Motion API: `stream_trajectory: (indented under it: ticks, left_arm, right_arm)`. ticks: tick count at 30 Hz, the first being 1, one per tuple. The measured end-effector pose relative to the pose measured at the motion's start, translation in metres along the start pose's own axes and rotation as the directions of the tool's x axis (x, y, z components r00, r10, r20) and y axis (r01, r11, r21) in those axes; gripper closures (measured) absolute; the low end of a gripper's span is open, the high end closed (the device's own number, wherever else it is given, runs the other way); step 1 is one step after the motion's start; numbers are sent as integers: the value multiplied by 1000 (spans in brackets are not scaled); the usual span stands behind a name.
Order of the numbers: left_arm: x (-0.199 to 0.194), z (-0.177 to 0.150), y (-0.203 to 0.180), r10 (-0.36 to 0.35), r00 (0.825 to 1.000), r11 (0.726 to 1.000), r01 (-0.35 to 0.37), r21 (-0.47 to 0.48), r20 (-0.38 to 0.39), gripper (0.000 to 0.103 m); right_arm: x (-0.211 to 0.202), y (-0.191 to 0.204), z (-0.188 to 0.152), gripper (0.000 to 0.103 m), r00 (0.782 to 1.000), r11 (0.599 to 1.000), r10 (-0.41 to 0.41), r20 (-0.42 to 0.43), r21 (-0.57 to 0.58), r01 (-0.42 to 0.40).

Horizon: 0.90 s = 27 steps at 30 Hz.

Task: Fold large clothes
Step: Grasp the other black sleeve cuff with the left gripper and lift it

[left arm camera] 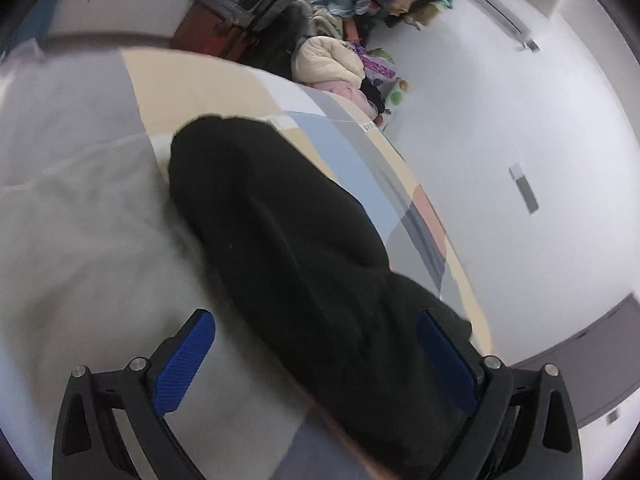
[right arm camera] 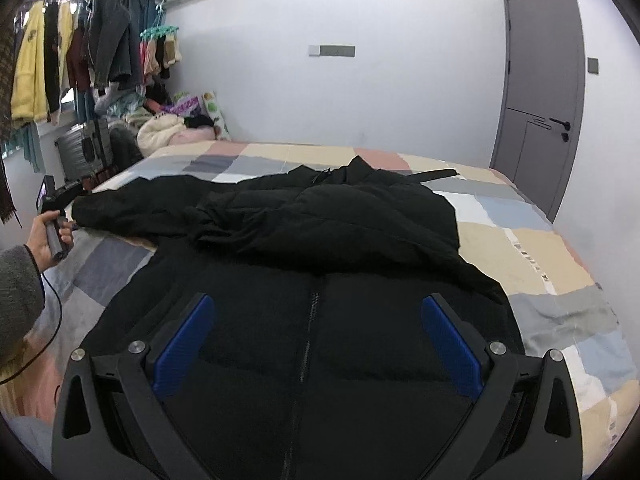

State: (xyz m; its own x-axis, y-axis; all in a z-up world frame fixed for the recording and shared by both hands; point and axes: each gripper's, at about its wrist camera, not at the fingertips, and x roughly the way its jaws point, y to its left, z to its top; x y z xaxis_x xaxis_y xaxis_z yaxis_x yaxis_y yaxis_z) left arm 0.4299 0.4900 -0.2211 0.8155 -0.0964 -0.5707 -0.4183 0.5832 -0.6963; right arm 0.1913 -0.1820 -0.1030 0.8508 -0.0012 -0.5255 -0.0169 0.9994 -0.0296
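Black coat (left arm camera: 304,248) seen from the left wrist as one long dark sleeve or side panel, stretched over the patchwork bed cover (left arm camera: 192,80) toward the bed's far edge. Left claw (left arm camera: 316,344) spread wide, blue pads well apart, one pad (left arm camera: 186,360) over pale bedding, the other (left arm camera: 448,360) against the dark fabric. Nothing pinched between them; cloth passes under and across the gap, not gripped. Picture smeared, so whether the claw touches the fabric cannot be told. Heap of clothes and luggage (left arm camera: 328,60) beyond the bed's far end.

Right wrist view: coat (right arm camera: 320,240) spread over most of the bed (right arm camera: 552,248), zip (right arm camera: 308,340) running straight up the middle between the pads, front side up. Right claw (right arm camera: 316,344) also wide apart, holding nothing, poised above the coat's near part close to the bed's near edge. One sleeve (right arm camera: 132,208) reaching out to the bed's left edge, where a hand (right arm camera: 46,236) grips the other claw's handle. Upper half of the coat bunched and creased toward the bed's far side, partly doubled over on itself. Grey door (right arm camera: 540,92) in the far wall, hanging clothes (right arm camera: 72,52) at the far left.

Judged from this: early in the fold. Garment laid out, roughly flat at the near part, rumpled further up. Sleeves not yet brought in, no tidy crease, body not halved. Smoothing, sleeve folds and final halving all left.
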Motion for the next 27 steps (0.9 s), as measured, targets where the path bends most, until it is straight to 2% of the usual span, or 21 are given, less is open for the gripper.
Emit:
stream_trajectory:
  ticks: [3, 6, 8, 10, 12, 13, 16, 18, 22, 25, 27]
  left_arm:
    - [23, 5, 6, 28, 1000, 999, -28, 42, -10, 4]
    - [37, 14, 21, -7, 1000, 1000, 7, -12, -17, 20]
    - [42, 18, 25, -6, 1000, 1000, 6, -15, -15, 33]
    - [43, 18, 26, -1, 1000, 1000, 1, -5, -6, 63]
    - [35, 16, 25, -44, 998, 999, 44, -1, 36, 84]
    - [31, 15, 23, -35, 998, 999, 35, 8, 52, 88]
    - [22, 11, 12, 14, 998, 999, -16, 49, 53, 94]
    - [13, 11, 6, 23, 998, 998, -26, 59, 52, 97]
    - [-17, 19, -22, 66, 994, 988, -77, 135, 89, 98]
    - [-43, 23, -47, 74, 992, 982, -90, 164, 106, 98]
    - [-64, 23, -68, 78, 988, 969, -106, 221, 131, 98]
  right_arm:
    - [14, 16, 4, 0, 1000, 999, -1, -18, -48, 0]
    - [27, 21, 3, 0, 998, 998, 13, -58, -54, -16]
    - [30, 21, 3, 0, 998, 998, 6, -63, -58, -9]
    - [29, 18, 3, 0, 998, 999, 17, -58, -46, -20]
    - [26, 16, 2, 0, 999, 999, 9, -51, -43, -11]
    - [26, 15, 3, 0, 999, 999, 1, -52, -44, -3]
    - [21, 8, 2, 0, 998, 1000, 9, -63, -13, -9]
    - [16, 3, 4, 0, 998, 1000, 14, -57, 12, -13]
    - [5, -8, 9, 0, 1000, 999, 12, -20, 48, -11]
    - [-1, -13, 13, 0, 1000, 997, 20, 3, 69, -20]
    - [-6, -16, 14, 0, 1000, 996, 25, 14, 83, -26]
